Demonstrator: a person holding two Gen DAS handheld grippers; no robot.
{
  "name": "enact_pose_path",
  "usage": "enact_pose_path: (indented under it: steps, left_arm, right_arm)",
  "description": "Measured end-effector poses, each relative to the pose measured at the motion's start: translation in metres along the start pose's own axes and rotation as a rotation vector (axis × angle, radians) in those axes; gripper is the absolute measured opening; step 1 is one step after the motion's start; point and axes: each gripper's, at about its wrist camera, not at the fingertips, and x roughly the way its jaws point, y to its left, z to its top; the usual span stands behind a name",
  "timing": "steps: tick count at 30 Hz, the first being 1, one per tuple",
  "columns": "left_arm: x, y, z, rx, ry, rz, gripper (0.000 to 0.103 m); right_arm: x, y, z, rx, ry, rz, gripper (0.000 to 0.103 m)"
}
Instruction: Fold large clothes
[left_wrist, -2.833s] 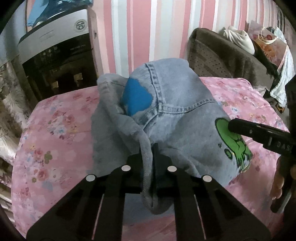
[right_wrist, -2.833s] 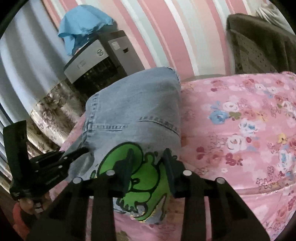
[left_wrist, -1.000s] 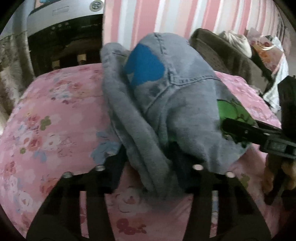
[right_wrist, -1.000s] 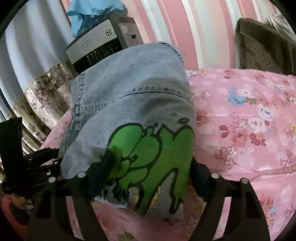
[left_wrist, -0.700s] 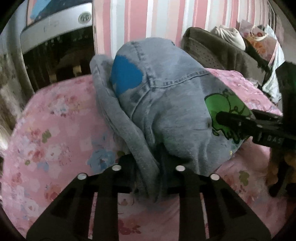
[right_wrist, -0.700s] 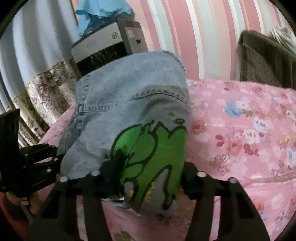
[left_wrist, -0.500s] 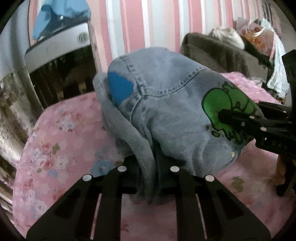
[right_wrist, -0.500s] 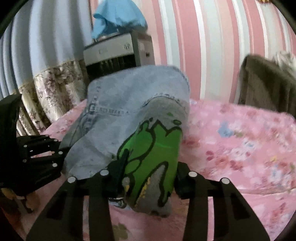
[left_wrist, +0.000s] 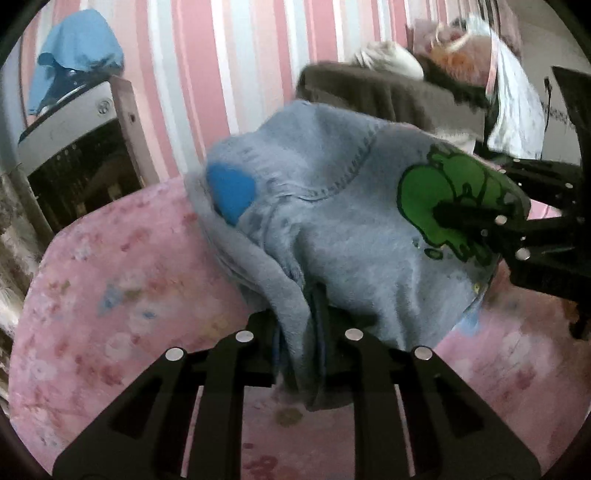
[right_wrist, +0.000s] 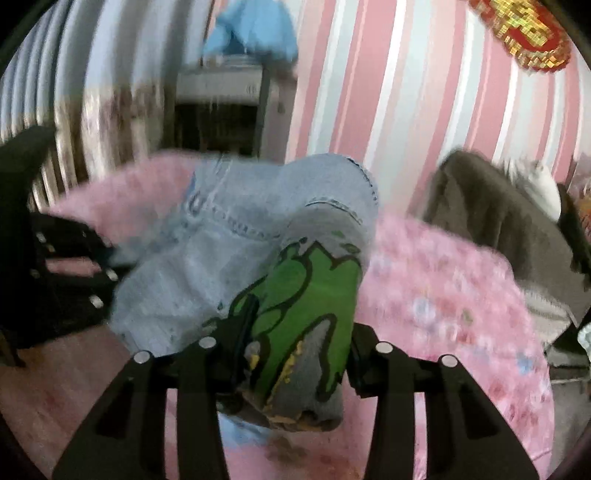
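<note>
Two grippers each pinch a near corner of the folded denim garment (left_wrist: 332, 229), which lies on the pink floral bedspread (left_wrist: 110, 295) with its far end toward the striped wall. The left gripper (left_wrist: 297, 332) is nearly closed on a thick grey fold; its jaws have just eased a little wider with the cloth between them. The right gripper (right_wrist: 295, 339) stands wider, clamped on the bunched layers with the green cartoon print (right_wrist: 306, 295). Judging from this, the loosened left grip could let its corner slip, and uneven pulling would skew the fold. Both views are smeared, the garment's underside and far edge are hidden, and the layer count cannot be told
</note>
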Motion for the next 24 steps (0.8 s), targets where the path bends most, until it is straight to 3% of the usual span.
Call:
enact_pose_path:
  steps: [4, 7, 11, 16, 19, 24]
  left_arm:
    - [-0.002, 0.000, -0.003, -0.001, -0.007, -0.008, 0.024]
    - [-0.002, 0.008, -0.005, -0.037, -0.009, -0.002, 0.039]
    - [-0.005, 0.017, -0.004, -0.089, -0.018, 0.054, 0.077]
    - [-0.014, 0.029, -0.003, -0.157, -0.010, 0.100, 0.097]
    - [-0.025, 0.029, -0.002, -0.174, -0.006, 0.105, 0.100]
    - [-0.046, 0.025, -0.004, -0.177, 0.022, 0.129, 0.100]
  right_arm:
    - [0.002, -0.016, -0.008, 0.081, 0.008, 0.059, 0.046]
    - [0.004, -0.017, -0.011, 0.103, -0.003, 0.068, 0.047]
    - [0.002, -0.030, -0.017, 0.177, 0.000, 0.113, 0.054]
    - [-0.023, -0.028, -0.019, 0.176, -0.041, 0.052, 0.090]
    - [-0.036, -0.027, -0.020, 0.224, -0.034, 0.038, 0.100]
    - [-0.049, -0.025, -0.028, 0.303, 0.004, -0.031, 0.101]
